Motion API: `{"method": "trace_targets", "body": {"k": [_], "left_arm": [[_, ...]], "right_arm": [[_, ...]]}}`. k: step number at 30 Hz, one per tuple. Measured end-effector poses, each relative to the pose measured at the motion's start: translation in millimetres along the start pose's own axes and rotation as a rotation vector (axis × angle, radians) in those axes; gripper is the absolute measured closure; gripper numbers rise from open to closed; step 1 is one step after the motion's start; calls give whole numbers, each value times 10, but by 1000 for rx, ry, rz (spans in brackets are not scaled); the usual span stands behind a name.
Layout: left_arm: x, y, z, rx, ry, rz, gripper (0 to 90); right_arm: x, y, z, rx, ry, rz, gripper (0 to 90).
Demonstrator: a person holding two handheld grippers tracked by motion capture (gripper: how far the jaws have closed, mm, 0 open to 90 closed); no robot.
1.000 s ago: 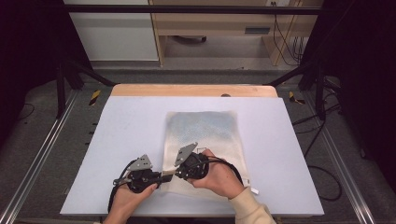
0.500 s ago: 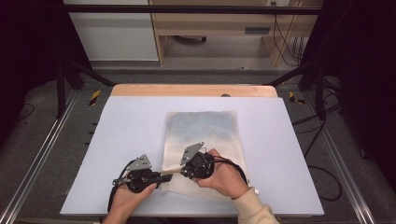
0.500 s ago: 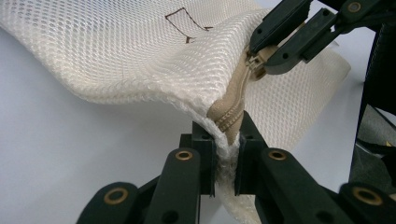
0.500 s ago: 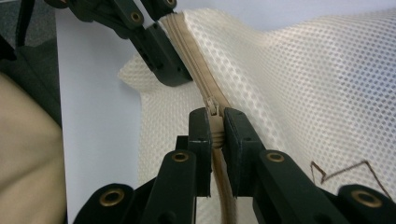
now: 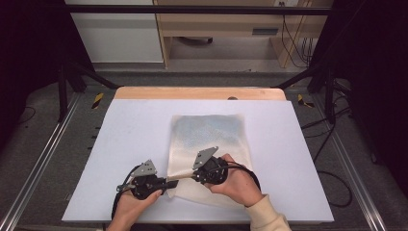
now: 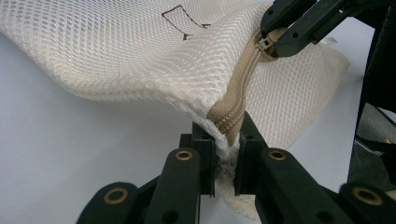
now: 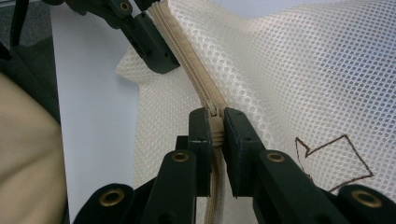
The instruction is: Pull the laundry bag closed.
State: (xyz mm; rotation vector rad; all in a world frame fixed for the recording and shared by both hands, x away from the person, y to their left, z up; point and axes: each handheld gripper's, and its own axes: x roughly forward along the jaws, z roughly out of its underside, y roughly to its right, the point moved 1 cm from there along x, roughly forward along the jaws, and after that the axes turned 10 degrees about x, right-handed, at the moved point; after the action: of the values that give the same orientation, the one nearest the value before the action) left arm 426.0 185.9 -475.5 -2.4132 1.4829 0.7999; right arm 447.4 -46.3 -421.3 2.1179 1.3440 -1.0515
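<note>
Mesh bag (image 5: 208, 144): L gripper (image 6: 227, 140) pinches zipper end, R gripper (image 7: 215, 126) clamps zipper pull.

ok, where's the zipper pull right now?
The zipper pull sits pinched between the right gripper's jaws, near the mesh bag's near-left corner, just right of the left gripper, which clamps the zipper's end.

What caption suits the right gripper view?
Right gripper pinches the zip pull of a mesh bag; left gripper clamps its end.
</note>
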Motion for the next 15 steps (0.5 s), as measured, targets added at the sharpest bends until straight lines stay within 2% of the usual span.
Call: {"method": "trace_targets", "body": {"k": [15], "left_arm": [[-5, 2, -10, 7, 2, -2, 817]], "right_arm": [[-29, 12, 29, 7, 4, 1, 820]]}}
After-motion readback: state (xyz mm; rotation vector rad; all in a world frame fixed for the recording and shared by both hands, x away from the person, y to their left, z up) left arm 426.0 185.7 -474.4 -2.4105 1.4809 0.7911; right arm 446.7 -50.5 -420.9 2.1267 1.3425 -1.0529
